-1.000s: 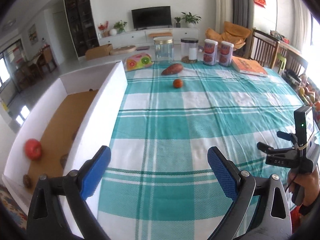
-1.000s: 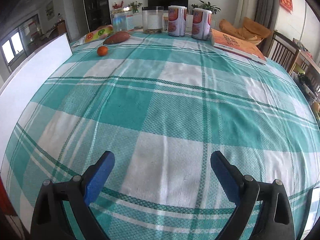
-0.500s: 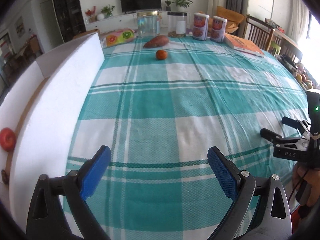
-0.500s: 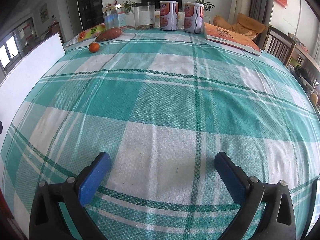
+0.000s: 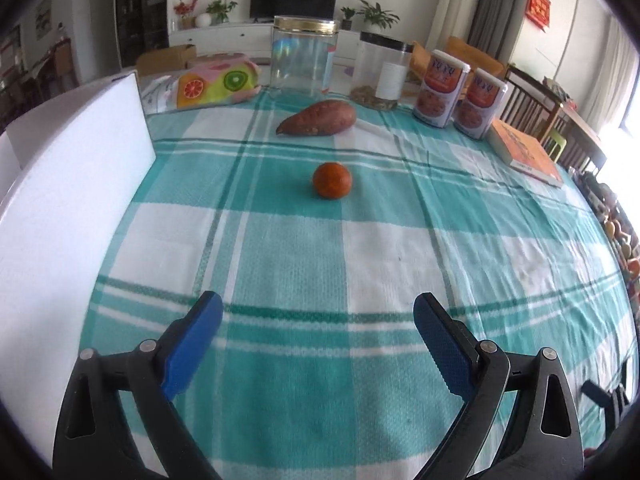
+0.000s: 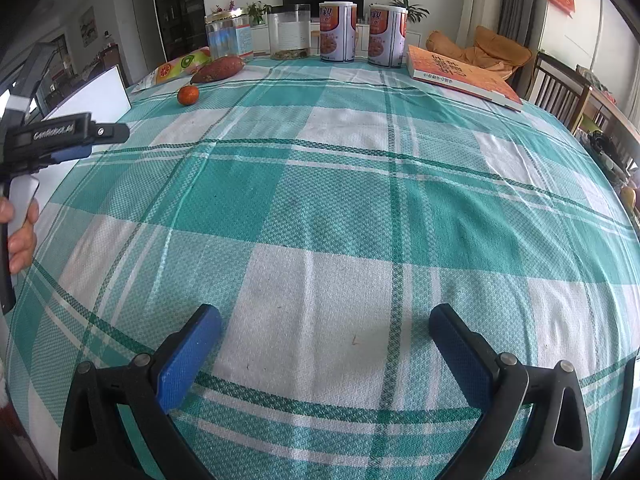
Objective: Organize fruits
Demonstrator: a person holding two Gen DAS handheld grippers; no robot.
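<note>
A small orange fruit (image 5: 332, 180) lies on the teal checked tablecloth (image 5: 360, 248), with a sweet potato (image 5: 318, 119) a little behind it. My left gripper (image 5: 318, 310) stands open over the cloth, short of the orange fruit and in line with it, nothing between its blue pads. The white box (image 5: 72, 200) runs along its left side. My right gripper (image 6: 325, 320) is open above bare cloth near the front of the table. From there the orange fruit (image 6: 188, 95) and sweet potato (image 6: 218, 69) lie far off at the upper left.
At the table's far edge stand a fruit-print bag (image 5: 216, 84), two clear jars (image 5: 304, 58), two cans (image 5: 440, 94) and an orange book (image 5: 528, 152). A hand holding the left gripper's handle (image 6: 24, 216) shows at the left of the right wrist view. Chairs stand beyond the right edge.
My left gripper has moved forward and lower over the table, away from the box's inside; the orange fruit and sweet potato now look much nearer. The right gripper's jaws widened slightly, otherwise still.
</note>
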